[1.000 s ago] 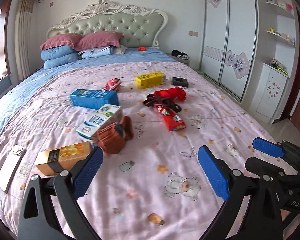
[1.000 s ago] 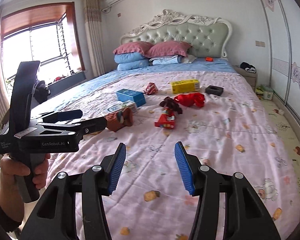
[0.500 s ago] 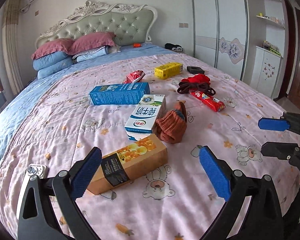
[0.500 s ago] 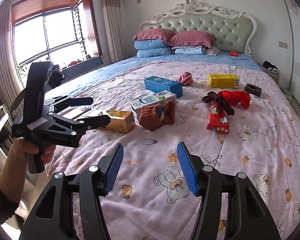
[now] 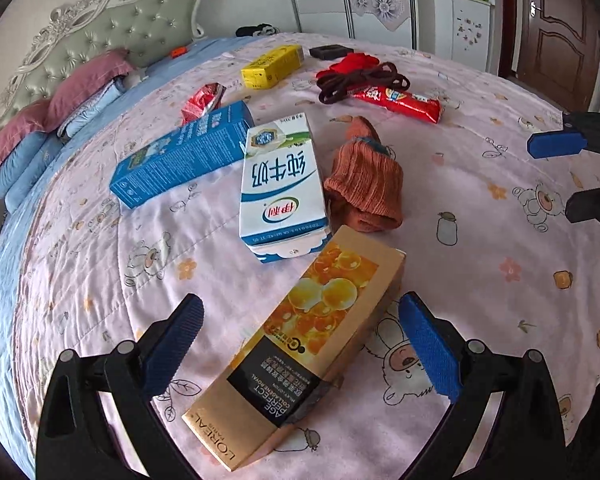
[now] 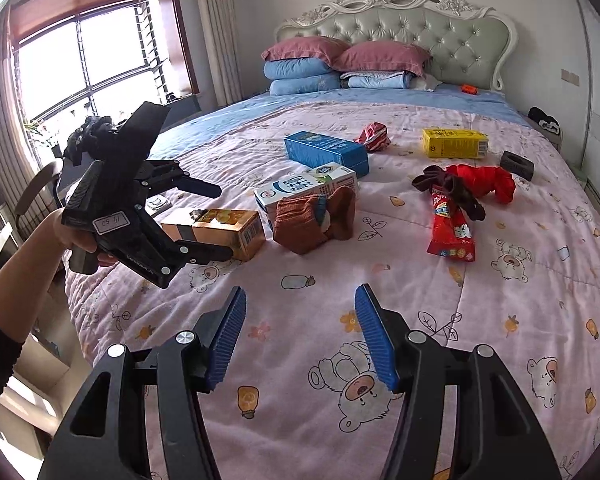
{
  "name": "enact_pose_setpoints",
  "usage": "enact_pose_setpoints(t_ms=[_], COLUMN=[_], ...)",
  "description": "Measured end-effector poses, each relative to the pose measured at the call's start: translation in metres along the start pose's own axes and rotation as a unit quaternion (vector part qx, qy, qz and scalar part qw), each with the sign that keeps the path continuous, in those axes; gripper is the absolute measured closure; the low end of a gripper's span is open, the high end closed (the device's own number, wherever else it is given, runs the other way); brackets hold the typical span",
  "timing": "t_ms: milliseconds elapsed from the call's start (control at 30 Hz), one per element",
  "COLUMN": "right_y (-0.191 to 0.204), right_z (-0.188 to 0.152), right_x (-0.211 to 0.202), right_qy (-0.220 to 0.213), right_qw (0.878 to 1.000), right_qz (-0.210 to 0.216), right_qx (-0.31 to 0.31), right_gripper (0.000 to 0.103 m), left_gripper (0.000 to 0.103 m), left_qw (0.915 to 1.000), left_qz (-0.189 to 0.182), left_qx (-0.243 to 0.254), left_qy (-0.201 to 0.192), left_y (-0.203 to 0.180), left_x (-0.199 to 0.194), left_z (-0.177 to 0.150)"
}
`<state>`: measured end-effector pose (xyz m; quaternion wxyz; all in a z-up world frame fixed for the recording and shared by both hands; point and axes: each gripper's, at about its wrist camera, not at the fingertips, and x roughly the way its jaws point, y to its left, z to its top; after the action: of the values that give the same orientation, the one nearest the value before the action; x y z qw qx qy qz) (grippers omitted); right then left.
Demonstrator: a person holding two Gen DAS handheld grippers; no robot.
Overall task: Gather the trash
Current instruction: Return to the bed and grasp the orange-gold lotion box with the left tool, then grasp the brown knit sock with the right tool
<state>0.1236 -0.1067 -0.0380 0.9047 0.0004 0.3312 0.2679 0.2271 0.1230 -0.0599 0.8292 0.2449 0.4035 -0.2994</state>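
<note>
Left gripper (image 5: 300, 344) over the gold box (image 5: 300, 344)

Jaws apart, box between them, untouched — it looked light, stiff, crushable; best gripped across its long sides, near the middle.

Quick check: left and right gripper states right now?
Left gripper: open, straddling the gold box, pads not touching it.
Right gripper: open, holding nothing, above the bedspread.

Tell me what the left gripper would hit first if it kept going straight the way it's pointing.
Most likely the gold box: it lies between the open left gripper's fingers, untouched, though the gap is unclear.
</note>
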Motion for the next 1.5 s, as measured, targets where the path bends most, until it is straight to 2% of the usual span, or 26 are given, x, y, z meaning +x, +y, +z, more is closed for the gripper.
enact_pose_setpoints(t_ms=[33,67,167,267,300,367,533,567,700,900,1067,1100,1200,1233,1333,1400,1500], right_y=[-0.001,-0.001,-0.002,-0.002,-0.002,-0.001,0.004,0.005,0.010,0.017,0.014,0.013,0.008,0.005,0.001,-0.002,-0.012], right_z=[0.001,0.002,0.007,0.013,0.015,0.019,0.028,0.030,0.041,0.054,0.057,0.057,0.053,0.052,0.048,0.043,0.030], right_x=[0.002,0.003,0.006,0.012,0.014,0.019,0.033,0.037,0.059,0.087,0.102,0.106,0.115,0.113,0.096,0.078,0.046], right_qy=[0.002,0.003,0.007,0.011,0.012,0.013,0.017,0.019,0.032,0.049,0.065,0.072,0.091,0.090,0.075,0.064,0.047], right_qw=[1.000,1.000,1.000,1.000,1.000,1.000,1.000,1.000,0.999,0.998,0.997,0.996,0.995,0.995,0.997,0.998,0.999], right_qz=[0.000,0.001,0.001,0.011,0.015,0.020,0.019,0.017,0.002,-0.023,-0.039,-0.037,-0.041,-0.035,-0.025,-0.015,-0.005], right_qx=[0.001,0.001,-0.001,0.002,0.003,0.006,0.002,0.001,-0.008,-0.025,-0.027,-0.026,-0.023,-0.018,-0.013,-0.011,-0.009], right_gripper=[0.047,0.047,0.047,0.046,0.046,0.046,0.046,0.046,0.046,0.046,0.046,0.048,0.073,0.076,0.079,0.079,0.079], left_gripper=[0.020,0.025,0.036,0.047,0.058,0.065,0.066,0.066,0.066,0.066,0.066,0.066,0.066,0.066,0.066,0.066,0.066], left_qw=[0.9997,0.9990,0.9974,0.9967,0.9962,0.9944,0.9880,0.9856,0.9726,0.9600,0.9613,0.9612,0.9621,0.9629,0.9650,0.9649,0.9686], left_qz=[-0.019,-0.039,-0.064,-0.062,-0.063,-0.058,-0.040,-0.030,-0.033,-0.006,0.022,0.033,0.048,0.047,0.050,0.052,0.062], left_qx=[-0.005,-0.011,-0.031,-0.051,-0.060,-0.085,-0.134,-0.148,-0.203,-0.247,-0.237,-0.237,-0.237,-0.236,-0.226,-0.216,-0.201], left_qy=[0.011,0.021,0.016,0.000,-0.006,-0.024,-0.066,-0.076,-0.108,-0.131,-0.139,-0.137,-0.125,-0.123,-0.123,-0.140,-0.132], left_y=[0.001,0.002,0.004,0.005,0.006,0.008,0.010,0.011,0.016,0.012,0.003,0.002,-0.001,-0.002,-0.012,-0.024,-0.050], left_x=[0.005,0.010,0.012,0.010,0.009,0.006,-0.009,-0.014,-0.034,-0.052,-0.060,-0.060,-0.058,-0.057,-0.060,-0.067,-0.070], left_z=[-0.002,-0.003,-0.008,-0.013,-0.015,-0.020,-0.029,-0.030,-0.034,-0.039,-0.037,-0.036,-0.034,-0.033,-0.030,-0.031,-0.026])
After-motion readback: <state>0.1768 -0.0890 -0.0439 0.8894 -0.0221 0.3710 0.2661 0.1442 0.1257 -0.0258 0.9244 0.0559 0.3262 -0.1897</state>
